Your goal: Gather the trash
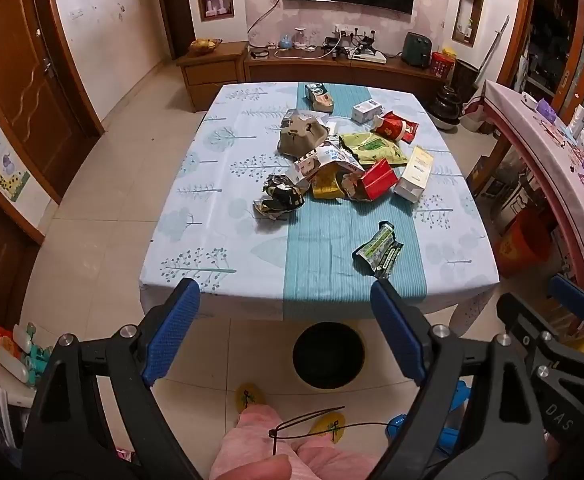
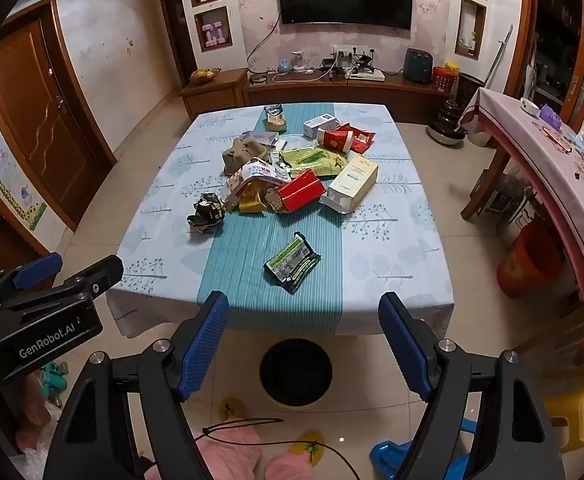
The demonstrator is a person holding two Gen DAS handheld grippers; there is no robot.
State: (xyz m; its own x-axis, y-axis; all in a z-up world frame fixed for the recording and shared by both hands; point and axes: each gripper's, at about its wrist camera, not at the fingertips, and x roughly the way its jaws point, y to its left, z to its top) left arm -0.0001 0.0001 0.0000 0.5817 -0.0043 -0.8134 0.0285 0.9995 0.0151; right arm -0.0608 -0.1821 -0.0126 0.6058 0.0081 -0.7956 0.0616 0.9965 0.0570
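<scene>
Both of my grippers are hanging over the floor at the near edge of the table (image 1: 180, 184), tilted down toward it: my left gripper (image 1: 284, 332) is standing spread wide with nothing between its blue pads, and my right gripper (image 2: 303, 348) is gaping the same way, also empty. Below them a round black bin (image 2: 295, 372) is sitting on the tiles just under the table's near edge, and my pink trouser legs and yellow slippers are showing nearest of all. On the teal stripe, closest to me, a green and black wrapper (image 2: 292, 262) is lying alone. Farther in, a crumpled black and gold wrapper (image 2: 208, 212) is lying to the left, and beyond it the main heap is spreading out: a red box (image 2: 303, 194), a cream carton (image 2: 351, 184), a green packet (image 2: 315, 160) and a brown egg tray (image 2: 244, 154). At the far end a red paper cup (image 2: 335, 138) is lying on its side.
</scene>
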